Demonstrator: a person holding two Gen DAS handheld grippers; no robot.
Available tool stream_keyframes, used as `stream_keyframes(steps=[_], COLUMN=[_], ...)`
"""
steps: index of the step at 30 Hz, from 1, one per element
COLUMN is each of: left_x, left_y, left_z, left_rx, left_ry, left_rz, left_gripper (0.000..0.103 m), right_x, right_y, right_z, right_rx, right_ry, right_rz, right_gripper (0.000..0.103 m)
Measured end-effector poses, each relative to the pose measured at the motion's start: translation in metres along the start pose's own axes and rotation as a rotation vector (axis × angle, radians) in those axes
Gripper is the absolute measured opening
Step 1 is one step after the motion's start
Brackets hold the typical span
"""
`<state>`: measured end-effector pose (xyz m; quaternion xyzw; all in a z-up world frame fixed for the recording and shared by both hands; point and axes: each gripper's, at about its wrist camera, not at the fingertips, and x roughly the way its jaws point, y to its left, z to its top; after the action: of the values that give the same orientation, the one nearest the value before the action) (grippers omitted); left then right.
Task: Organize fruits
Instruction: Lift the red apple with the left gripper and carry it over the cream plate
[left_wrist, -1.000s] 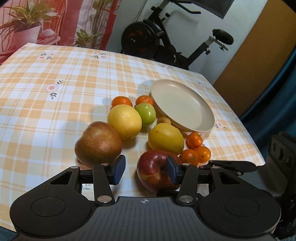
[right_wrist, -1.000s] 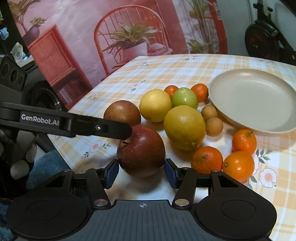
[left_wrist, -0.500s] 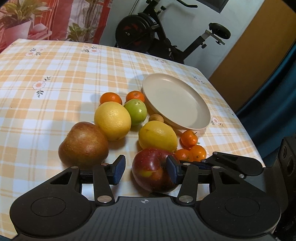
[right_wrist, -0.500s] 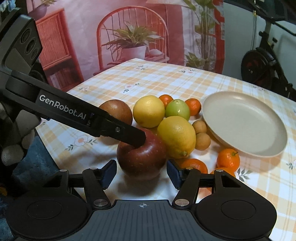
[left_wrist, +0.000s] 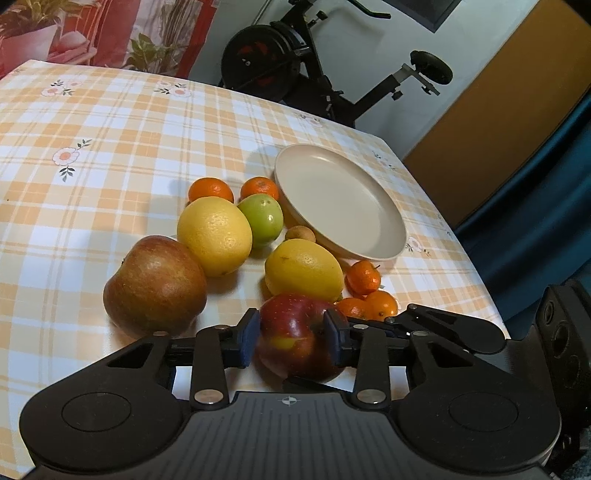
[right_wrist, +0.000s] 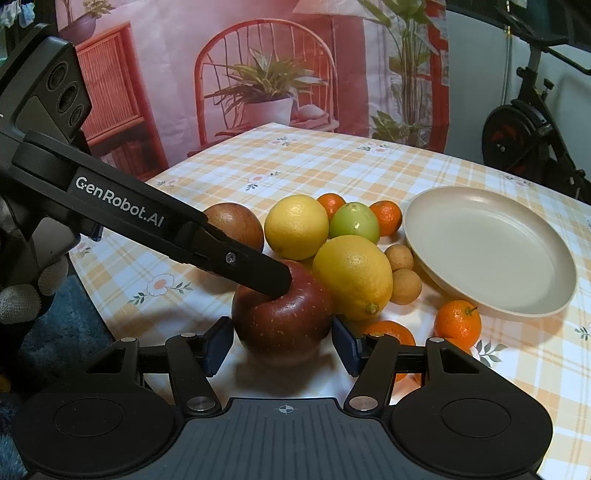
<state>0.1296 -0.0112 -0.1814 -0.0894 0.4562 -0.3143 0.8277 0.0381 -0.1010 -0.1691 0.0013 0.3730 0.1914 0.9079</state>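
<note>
A dark red apple (left_wrist: 291, 339) lies on the checked tablecloth at the near end of a fruit cluster. My left gripper (left_wrist: 291, 339) is closing on it, and both blue pads touch its sides. In the right wrist view the left gripper's black finger (right_wrist: 258, 269) lies across the apple's top (right_wrist: 295, 314). My right gripper (right_wrist: 282, 345) stands around the same apple from the other side, its pads just beside the skin. A russet apple (left_wrist: 155, 284), two yellow citrus (left_wrist: 214, 236) (left_wrist: 303, 269), a green fruit (left_wrist: 262, 218) and several mandarins lie beyond. The beige plate (left_wrist: 384, 251) is bare.
Two small brown fruits (right_wrist: 400, 273) lie by the plate's rim (right_wrist: 517, 310). Mandarins (right_wrist: 458, 319) sit at the right gripper's right. An exercise bike (left_wrist: 314, 74) stands past the table's far edge. A gloved hand (right_wrist: 22, 295) holds the left gripper.
The left gripper's jaws have narrowed until both pads meet the red apple. Its finger has slid over the apple's top in the right wrist view. The right gripper has rolled slightly.
</note>
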Motion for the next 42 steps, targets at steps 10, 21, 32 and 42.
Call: stream_keyframes(steps=[10,21,32,42], left_x=[0.000,0.000,-0.032,-0.052], left_y=[0.000,0.001,-0.021,-0.064], left_z=[-0.001,-0.001,0.025,0.084], left_rx=[0.001,-0.007,0.034,0.133], left_ry=[-0.007,-0.010,-0.116,-0.249], left_rz=[-0.004,-0.001,-0.009,-0.018], left_gripper=[0.039,0.039,0.039,0.039], right_x=[0.000,0.000,-0.029,-0.065], right_y=[0.003,0.000,-0.004,-0.035], right_z=[0.000,0.000,0.025,0.093], right_rx=[0.001,0.008,-0.016,-0.090], right_ry=[0.009,0.013,-0.115,-0.240], right_rz=[-0.007,0.000,0.002,-0.046], right_gripper=[0.055,0.053,0.053,0.053])
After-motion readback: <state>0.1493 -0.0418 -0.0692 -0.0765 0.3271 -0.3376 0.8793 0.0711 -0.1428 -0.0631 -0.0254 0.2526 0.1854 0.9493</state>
